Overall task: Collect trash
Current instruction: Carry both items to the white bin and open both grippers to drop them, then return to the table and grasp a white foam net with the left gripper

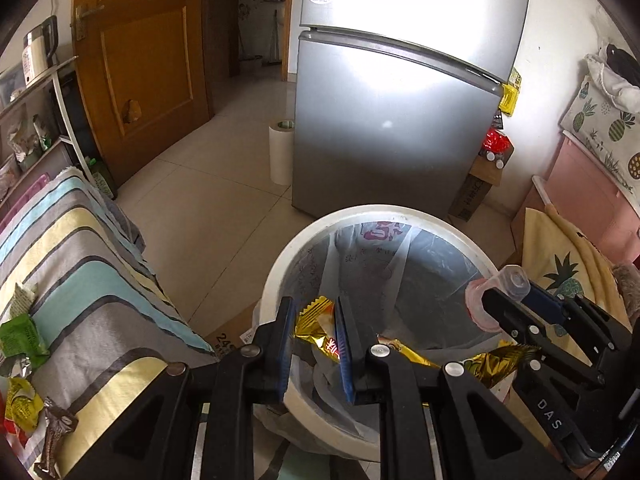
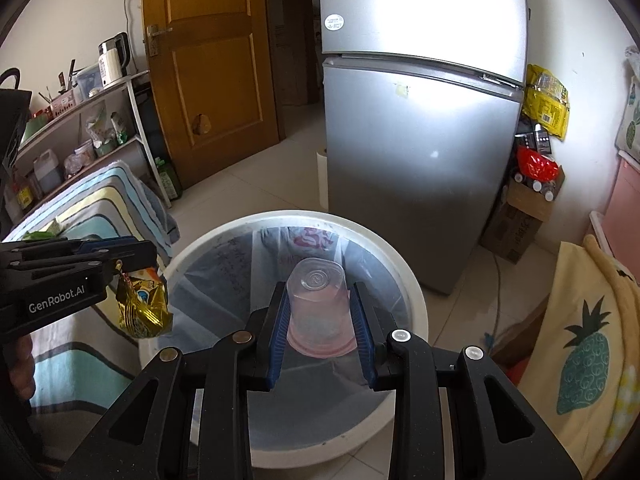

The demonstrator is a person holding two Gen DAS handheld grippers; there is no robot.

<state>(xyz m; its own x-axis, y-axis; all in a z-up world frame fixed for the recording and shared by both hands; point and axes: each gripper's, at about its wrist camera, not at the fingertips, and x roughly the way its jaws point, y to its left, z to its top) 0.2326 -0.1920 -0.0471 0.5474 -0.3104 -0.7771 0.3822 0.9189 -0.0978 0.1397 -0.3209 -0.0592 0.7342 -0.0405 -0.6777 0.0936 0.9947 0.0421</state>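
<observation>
Drop step | left gripper (image 1: 314,334) clamped on wrapper (image 1: 320,326), right gripper (image 2: 320,320) clamped on cup (image 2: 318,304), both over bin (image 2: 404,280) | part jaws only once clear inside the rim.

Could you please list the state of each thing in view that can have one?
Left tool: shut on gold wrapper, above the bin's rim.
Right tool: shut on plastic cup, held bottom forward over the bin.
Trash bin: open, lined with a clear bag.
Fridge: both doors closed.
Wooden door: swung open.
Green wrapper: on the striped blanket, not collected.
</observation>
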